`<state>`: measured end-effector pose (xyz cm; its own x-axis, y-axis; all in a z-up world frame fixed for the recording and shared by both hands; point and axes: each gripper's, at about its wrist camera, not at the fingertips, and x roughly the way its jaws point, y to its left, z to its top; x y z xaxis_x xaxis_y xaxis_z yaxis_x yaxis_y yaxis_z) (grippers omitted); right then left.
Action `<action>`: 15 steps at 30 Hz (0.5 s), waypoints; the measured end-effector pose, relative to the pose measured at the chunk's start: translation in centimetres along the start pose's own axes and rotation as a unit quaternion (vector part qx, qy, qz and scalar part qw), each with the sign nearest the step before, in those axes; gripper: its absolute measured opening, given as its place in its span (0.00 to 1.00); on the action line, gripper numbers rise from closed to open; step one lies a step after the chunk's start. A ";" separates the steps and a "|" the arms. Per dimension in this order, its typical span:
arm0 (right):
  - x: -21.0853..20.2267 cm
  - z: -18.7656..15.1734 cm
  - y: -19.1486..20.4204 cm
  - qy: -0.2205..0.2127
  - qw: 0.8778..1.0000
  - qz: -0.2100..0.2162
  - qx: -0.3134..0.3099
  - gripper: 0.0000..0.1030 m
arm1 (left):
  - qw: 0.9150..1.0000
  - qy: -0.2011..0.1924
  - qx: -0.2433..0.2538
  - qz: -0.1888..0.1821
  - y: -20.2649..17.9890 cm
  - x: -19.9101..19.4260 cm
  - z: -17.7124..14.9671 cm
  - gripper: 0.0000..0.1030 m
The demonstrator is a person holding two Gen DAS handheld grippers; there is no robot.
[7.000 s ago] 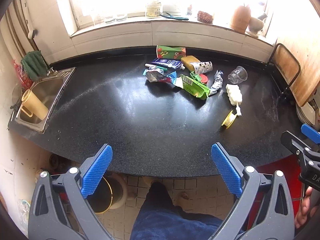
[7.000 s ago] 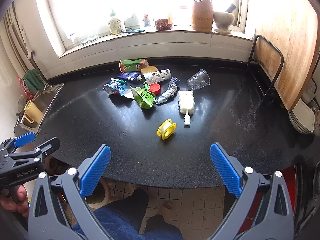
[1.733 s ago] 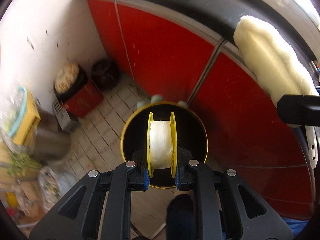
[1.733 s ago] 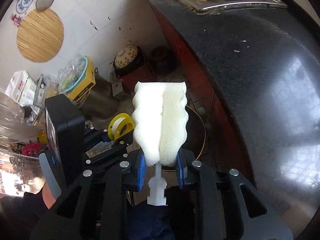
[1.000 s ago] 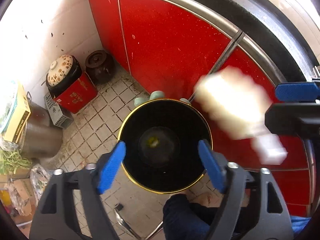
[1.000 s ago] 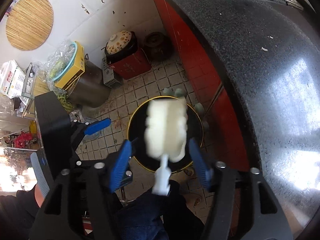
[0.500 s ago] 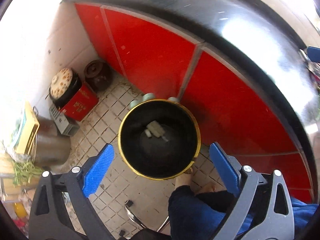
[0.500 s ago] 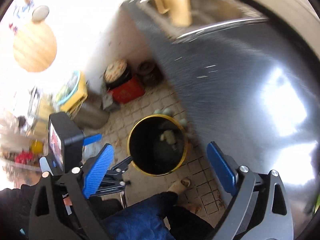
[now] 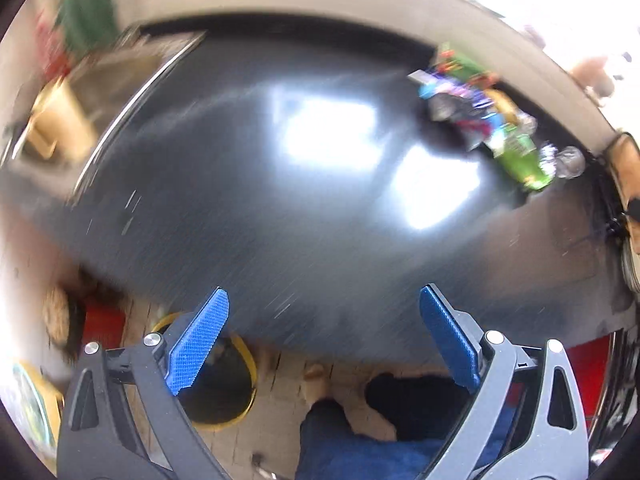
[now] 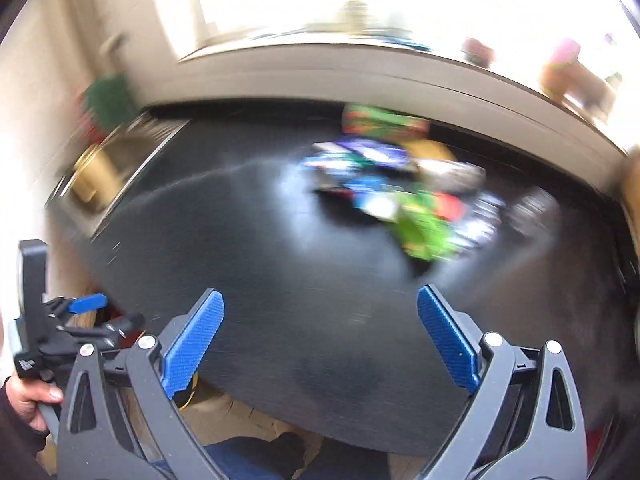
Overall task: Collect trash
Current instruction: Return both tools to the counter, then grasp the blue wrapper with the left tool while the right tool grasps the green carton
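A pile of trash (image 9: 486, 120) lies at the far right of the black counter (image 9: 280, 220): wrappers, a green carton (image 9: 524, 160), a clear cup (image 9: 570, 162). It shows blurred in the right wrist view (image 10: 400, 192). The black bin with a yellow rim (image 9: 216, 384) stands on the floor below the counter edge. My left gripper (image 9: 324, 340) is open and empty above the counter's front edge. My right gripper (image 10: 320, 336) is open and empty over the counter. The left gripper also shows in the right wrist view (image 10: 80, 320).
A steel sink (image 9: 100, 92) with a yellow cup (image 9: 60, 124) is at the counter's left end. A green cloth (image 9: 86, 12) hangs behind it. A windowsill (image 10: 360, 52) runs along the back. A wooden board (image 9: 628, 176) stands at the right. The person's legs (image 9: 360, 440) are below.
Both grippers have swung up from the bin on the floor to face the counter and the trash pile. Both views are motion-blurred. Both grippers stay open and empty.
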<state>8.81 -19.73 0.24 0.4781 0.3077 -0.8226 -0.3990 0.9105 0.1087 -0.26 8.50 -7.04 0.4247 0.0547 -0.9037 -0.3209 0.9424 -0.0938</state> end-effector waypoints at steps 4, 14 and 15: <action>-2.0 -0.6 -6.6 -0.007 0.999 -0.020 0.040 0.91 | 1.000 -0.014 0.022 -0.007 -5.7 -0.5 3.0 0.90; -2.2 0.4 -12.5 -0.024 0.999 0.040 0.005 0.91 | 0.999 -0.017 0.027 -0.021 -14.7 0.9 6.9 0.90; -1.9 0.6 -12.4 -0.025 0.999 0.047 -0.001 0.91 | 0.999 -0.021 0.024 -0.021 -15.1 1.2 7.2 0.90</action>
<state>13.33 -31.46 0.81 0.4765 0.4060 -0.7798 -0.4456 0.8761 0.1839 11.14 -3.29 -3.71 0.4719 0.0276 -0.8812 -0.2613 0.9590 -0.1099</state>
